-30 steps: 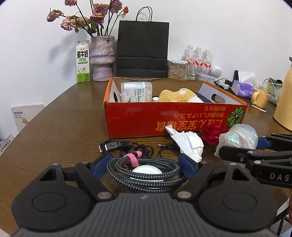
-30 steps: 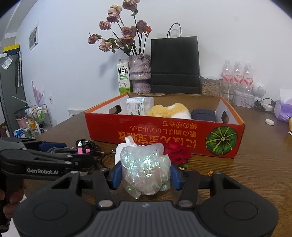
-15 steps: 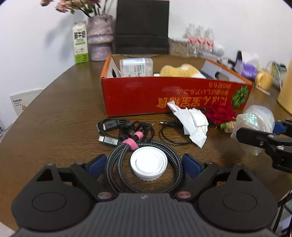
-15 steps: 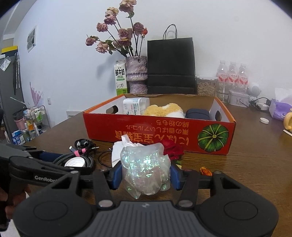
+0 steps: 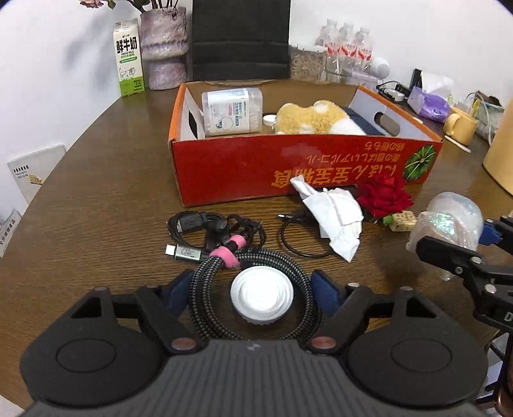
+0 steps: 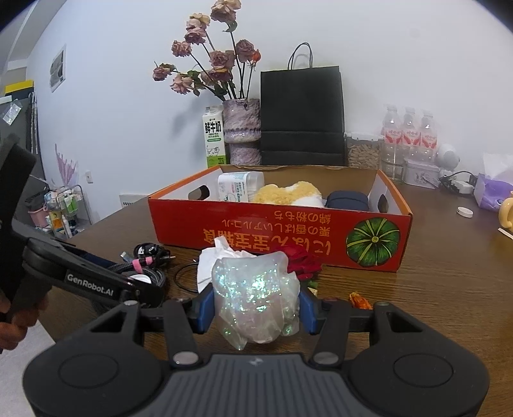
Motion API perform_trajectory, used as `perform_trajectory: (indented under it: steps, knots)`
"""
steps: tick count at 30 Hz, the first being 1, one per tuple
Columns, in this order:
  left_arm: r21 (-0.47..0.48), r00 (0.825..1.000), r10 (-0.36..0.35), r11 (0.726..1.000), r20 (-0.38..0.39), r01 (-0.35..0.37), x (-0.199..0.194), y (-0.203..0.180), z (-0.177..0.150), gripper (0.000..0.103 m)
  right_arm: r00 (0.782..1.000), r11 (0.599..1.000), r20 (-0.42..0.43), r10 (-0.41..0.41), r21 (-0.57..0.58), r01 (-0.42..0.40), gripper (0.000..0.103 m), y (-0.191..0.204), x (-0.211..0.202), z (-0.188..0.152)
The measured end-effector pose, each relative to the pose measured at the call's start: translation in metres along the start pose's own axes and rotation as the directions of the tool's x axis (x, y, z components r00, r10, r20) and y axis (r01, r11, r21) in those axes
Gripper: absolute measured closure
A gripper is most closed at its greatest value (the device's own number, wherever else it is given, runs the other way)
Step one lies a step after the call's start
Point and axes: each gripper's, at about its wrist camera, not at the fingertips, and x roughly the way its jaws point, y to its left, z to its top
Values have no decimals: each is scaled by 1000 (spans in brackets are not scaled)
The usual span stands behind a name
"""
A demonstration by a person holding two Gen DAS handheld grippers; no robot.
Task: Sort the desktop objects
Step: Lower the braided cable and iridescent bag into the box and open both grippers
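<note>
On the desk (image 5: 96, 199), the cardboard box (image 5: 256, 166) sits toward the far edge, with the milk carton (image 5: 129, 57) behind its left corner and the coiled cable (image 5: 253, 288) before it, near the front edge.

dried flowers (image 5: 105, 3): blooms cut by top edge (left view); navy pouch (image 6: 348, 200): mostly hidden behind box wall (image 6: 279, 231).

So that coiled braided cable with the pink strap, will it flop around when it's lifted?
The braided cable should mostly keep its loop, since a pink strap binds the coil. Its free plug end may dangle. The white puck inside the coil might swing or drop, if loose.
</note>
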Motion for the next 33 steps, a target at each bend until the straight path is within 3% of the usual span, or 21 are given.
perform_trajectory:
  steps: [9, 16, 25, 33]
  knots:
    - [0, 998, -16, 1000, 57, 16, -19, 0, 0, 25, 1000, 1000, 13, -7, -3, 7, 52, -2, -4, 3]
    - [15, 988, -35, 999, 153, 33, -45, -5, 11, 25, 999, 1000, 47, -22, -12, 23, 52, -5, -9, 12]
    - [7, 953, -75, 997, 292, 76, -57, -15, 53, 25, 990, 998, 135, -49, -43, 55, 52, -10, -6, 51]
    - [-53, 925, -82, 993, 371, 109, -30, -17, 98, 25, 979, 996, 188, -73, -39, 82, 52, -22, 24, 97]
